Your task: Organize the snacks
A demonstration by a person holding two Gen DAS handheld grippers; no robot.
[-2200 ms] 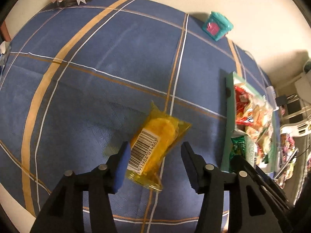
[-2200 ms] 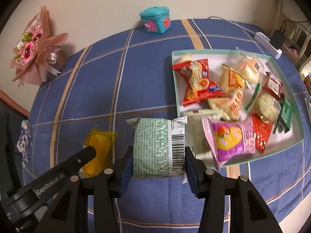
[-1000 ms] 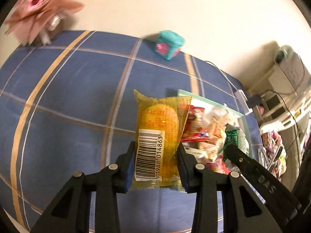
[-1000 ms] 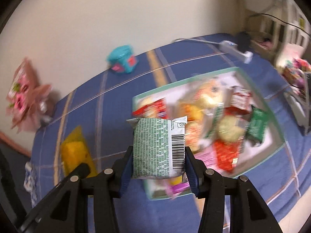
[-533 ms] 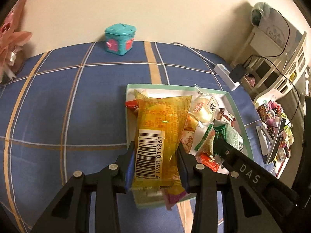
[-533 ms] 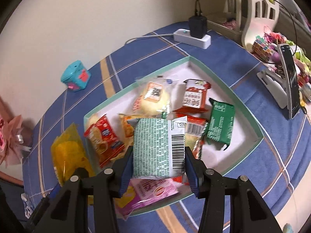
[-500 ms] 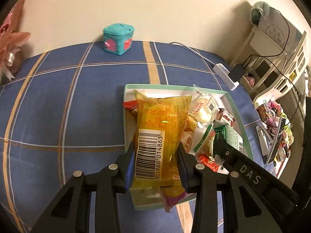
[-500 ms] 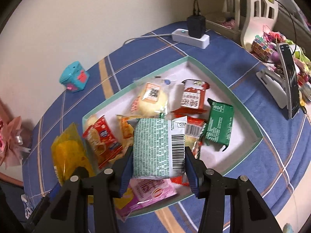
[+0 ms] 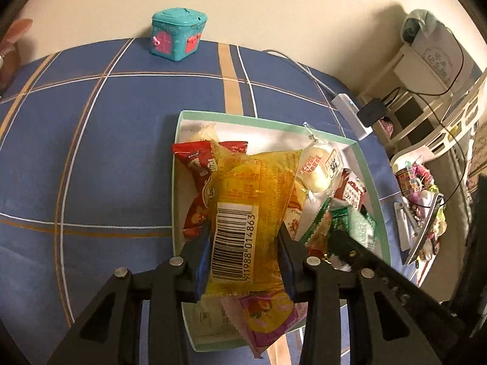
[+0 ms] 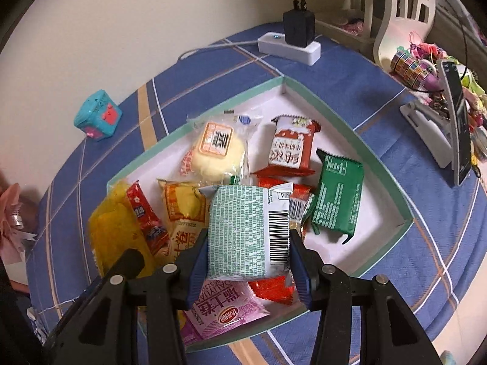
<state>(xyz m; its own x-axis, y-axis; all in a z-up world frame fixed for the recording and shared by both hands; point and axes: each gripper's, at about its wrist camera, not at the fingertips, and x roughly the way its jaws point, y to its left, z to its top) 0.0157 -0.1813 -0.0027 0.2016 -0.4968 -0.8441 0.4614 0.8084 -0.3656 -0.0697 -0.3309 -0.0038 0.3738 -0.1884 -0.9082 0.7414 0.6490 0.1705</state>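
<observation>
My left gripper (image 9: 243,255) is shut on a yellow snack packet (image 9: 246,200) with a barcode, held over the near left part of the green-rimmed white tray (image 9: 268,120). My right gripper (image 10: 248,261) is shut on a green-and-white snack packet (image 10: 246,231), held above the tray (image 10: 392,194). The tray holds several snacks: a red packet (image 10: 290,149), a dark green packet (image 10: 336,194), a pale round bun packet (image 10: 219,152) and a pink packet (image 10: 222,310). The yellow snack packet (image 10: 115,231) and left gripper (image 10: 121,273) show at the lower left of the right wrist view.
A teal toy box (image 9: 178,38) stands at the table's far edge by the wall. A white power strip (image 10: 289,47) with a black plug lies behind the tray. A phone on a stand (image 10: 456,121) and colourful trinkets sit to the right. Blue checked cloth (image 9: 91,152) lies left of the tray.
Both grippers have moved with their packets from beside the tray to over it and come lower. The tray now looks larger and closer in both views.
</observation>
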